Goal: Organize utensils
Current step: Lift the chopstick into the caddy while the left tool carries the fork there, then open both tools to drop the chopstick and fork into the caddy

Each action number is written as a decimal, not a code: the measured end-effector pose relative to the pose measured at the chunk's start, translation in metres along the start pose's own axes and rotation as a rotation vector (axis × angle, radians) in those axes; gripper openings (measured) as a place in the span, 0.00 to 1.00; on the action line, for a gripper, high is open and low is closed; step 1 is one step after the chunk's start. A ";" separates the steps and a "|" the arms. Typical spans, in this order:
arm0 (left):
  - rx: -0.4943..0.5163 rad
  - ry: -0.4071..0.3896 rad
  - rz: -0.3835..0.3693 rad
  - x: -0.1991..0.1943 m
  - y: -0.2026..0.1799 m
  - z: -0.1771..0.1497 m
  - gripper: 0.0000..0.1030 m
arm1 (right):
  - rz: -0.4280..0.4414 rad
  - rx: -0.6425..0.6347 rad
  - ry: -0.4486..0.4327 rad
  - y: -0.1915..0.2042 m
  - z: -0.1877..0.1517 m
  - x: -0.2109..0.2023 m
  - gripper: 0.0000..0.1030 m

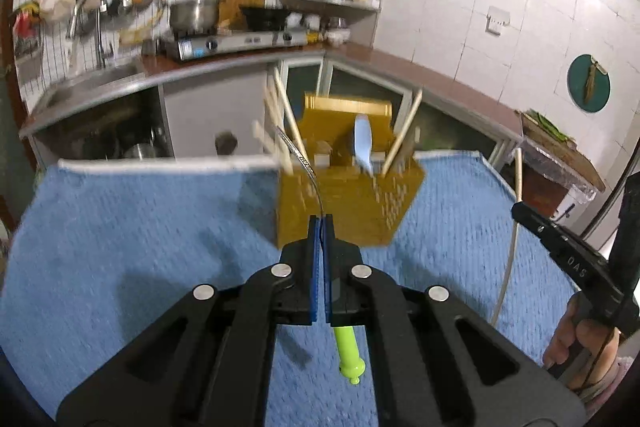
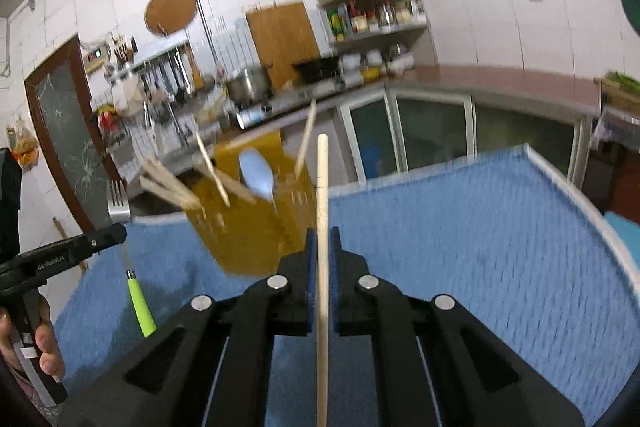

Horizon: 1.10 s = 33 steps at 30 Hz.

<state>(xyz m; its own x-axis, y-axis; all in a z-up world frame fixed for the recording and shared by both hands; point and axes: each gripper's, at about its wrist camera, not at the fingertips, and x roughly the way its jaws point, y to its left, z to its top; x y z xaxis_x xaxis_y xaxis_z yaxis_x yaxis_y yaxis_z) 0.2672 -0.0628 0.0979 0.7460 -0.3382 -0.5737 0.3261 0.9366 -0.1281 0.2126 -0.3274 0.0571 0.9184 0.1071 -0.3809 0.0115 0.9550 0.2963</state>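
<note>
Yellow utensil holder standing on blue towel, chopsticks and probably a pale spoon leaning inside, left gripper clamping green-handled fork before it, right gripper pinching wooden chopstick.

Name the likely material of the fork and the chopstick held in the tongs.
Fork: shiny grey head, probably steel; glossy lime handle, likely plastic. Chopstick: pale matte tan, likely wood or bamboo; grain too blurred to tell.
</note>
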 end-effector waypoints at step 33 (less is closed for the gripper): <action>0.185 -0.345 0.162 0.092 -0.009 0.072 0.00 | 0.078 -0.171 -0.365 0.057 0.062 0.107 0.06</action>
<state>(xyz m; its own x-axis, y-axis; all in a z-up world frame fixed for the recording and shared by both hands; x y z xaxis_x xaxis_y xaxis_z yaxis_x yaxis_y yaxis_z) 0.3745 -0.1092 0.1043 0.9366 -0.2281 -0.2660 0.2637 0.9587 0.1065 0.3365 -0.2791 0.0874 0.9943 0.1054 -0.0182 -0.1015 0.9833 0.1509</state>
